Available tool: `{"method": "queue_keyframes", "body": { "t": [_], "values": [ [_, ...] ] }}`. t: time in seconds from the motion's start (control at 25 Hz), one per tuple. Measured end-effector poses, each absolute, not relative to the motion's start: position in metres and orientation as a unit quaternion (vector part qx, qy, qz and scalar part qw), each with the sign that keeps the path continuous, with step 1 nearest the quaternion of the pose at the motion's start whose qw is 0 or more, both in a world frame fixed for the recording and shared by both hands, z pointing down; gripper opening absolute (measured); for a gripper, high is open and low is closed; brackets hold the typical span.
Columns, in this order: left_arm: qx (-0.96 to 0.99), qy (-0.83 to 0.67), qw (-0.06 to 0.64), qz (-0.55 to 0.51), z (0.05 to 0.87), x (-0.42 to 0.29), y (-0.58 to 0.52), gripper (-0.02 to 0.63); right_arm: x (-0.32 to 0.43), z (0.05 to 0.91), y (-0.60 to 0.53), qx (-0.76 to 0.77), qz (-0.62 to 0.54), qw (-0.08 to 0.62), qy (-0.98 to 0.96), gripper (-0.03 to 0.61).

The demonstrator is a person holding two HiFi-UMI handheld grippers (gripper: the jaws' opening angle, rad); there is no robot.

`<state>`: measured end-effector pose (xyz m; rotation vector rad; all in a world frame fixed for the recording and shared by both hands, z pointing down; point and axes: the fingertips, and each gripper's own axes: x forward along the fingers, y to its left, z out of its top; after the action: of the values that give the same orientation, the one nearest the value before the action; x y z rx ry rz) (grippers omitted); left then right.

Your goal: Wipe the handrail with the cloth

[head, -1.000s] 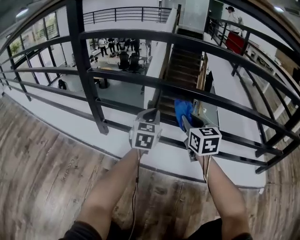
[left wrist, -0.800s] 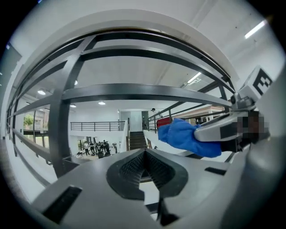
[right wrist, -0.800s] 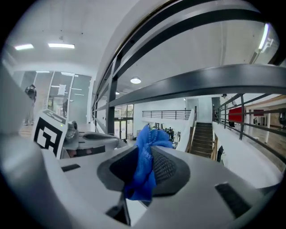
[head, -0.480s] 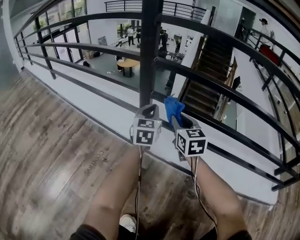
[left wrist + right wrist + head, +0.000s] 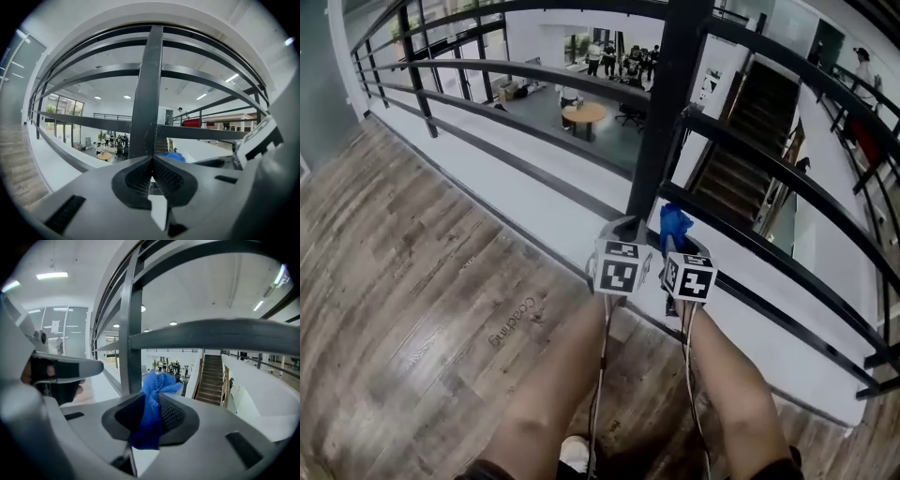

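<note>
A black metal handrail with several horizontal bars (image 5: 534, 75) and a thick upright post (image 5: 661, 112) runs in front of me. My right gripper (image 5: 675, 234) is shut on a blue cloth (image 5: 674, 225), which sticks up from the jaws (image 5: 152, 394) close to a lower bar (image 5: 750, 246), just right of the post. My left gripper (image 5: 623, 228) is shut with nothing in it, beside the right one and pointing at the post (image 5: 146, 89). Its jaws meet tip to tip (image 5: 151, 161).
Wooden plank floor (image 5: 412, 281) lies on my side of the railing. Beyond it is a drop to a lower hall with people round a round table (image 5: 584, 112) and a staircase (image 5: 750, 141). My two forearms reach forward close together.
The view has swung left along the railing, so the post now stands right before both grippers. The two grippers have drawn closer together, the cloth still held in the right one.
</note>
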<state>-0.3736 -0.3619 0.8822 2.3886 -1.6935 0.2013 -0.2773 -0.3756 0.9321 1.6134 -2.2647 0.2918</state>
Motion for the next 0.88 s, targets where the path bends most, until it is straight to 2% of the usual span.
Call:
{"method": "queue_keyframes", "body": {
  "t": [0.36, 0.88],
  "values": [
    [0.816, -0.562, 0.114, 0.075, 0.901, -0.344, -0.363, 0.005, -0.288, 0.973, -0.402, 0.564, 0.137, 0.215, -0.785, 0.095],
    [0.806, -0.567, 0.118, 0.123, 0.927, -0.338, -0.366, 0.005, -0.221, 0.982, -0.383, 0.577, 0.173, 0.208, -0.771, 0.094]
  ]
}}
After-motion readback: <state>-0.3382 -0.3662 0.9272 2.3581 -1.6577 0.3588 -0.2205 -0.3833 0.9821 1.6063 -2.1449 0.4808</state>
